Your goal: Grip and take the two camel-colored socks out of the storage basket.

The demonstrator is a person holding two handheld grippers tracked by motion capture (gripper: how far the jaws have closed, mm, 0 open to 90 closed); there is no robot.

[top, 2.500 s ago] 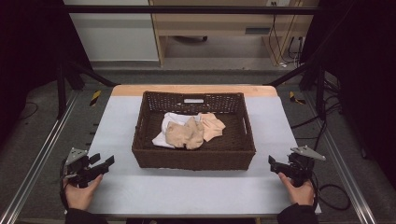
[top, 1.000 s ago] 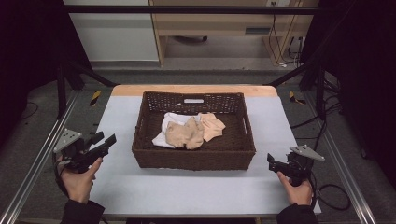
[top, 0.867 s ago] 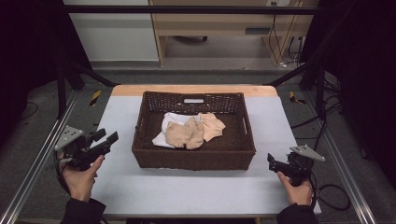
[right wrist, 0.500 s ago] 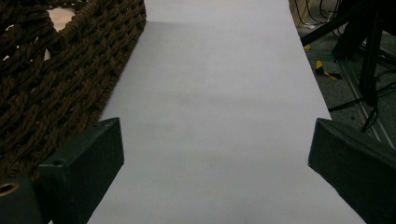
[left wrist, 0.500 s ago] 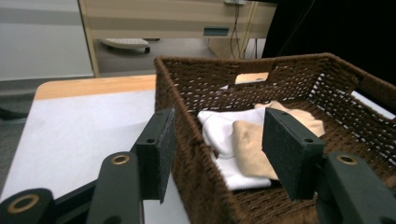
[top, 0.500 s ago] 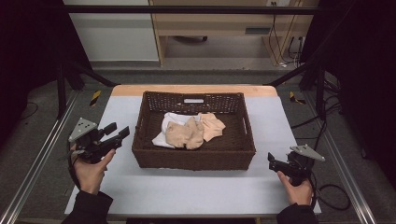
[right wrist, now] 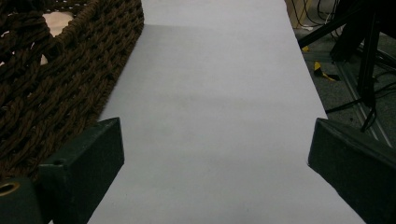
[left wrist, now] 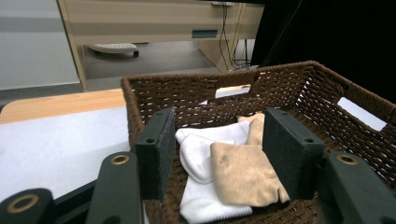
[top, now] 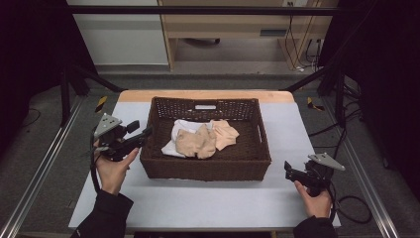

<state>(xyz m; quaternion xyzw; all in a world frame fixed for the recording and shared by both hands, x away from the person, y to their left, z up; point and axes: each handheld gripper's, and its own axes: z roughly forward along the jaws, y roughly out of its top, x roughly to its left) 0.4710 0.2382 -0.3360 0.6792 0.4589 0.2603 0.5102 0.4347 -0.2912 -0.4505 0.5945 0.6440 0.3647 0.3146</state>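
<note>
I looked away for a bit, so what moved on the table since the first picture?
The left claw rose off the white table and travelled forward to the brown woven basket's left rim, open, holding nothing. The right claw, the beige socks and the white sock stayed put.

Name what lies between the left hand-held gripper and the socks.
The wicker basket wall, seen in the high view, separates the left hand-held gripper from the socks.

Left gripper [top: 141,135] held raised beside wicker basket [top: 205,169], jaw tips at its left rim. Tan socks [top: 204,140] and white sock [top: 171,147] piled inside, just ahead of those jaws. Right gripper [top: 288,171] low on table [top: 198,203], basket's corner just ahead of its jaws.
</note>
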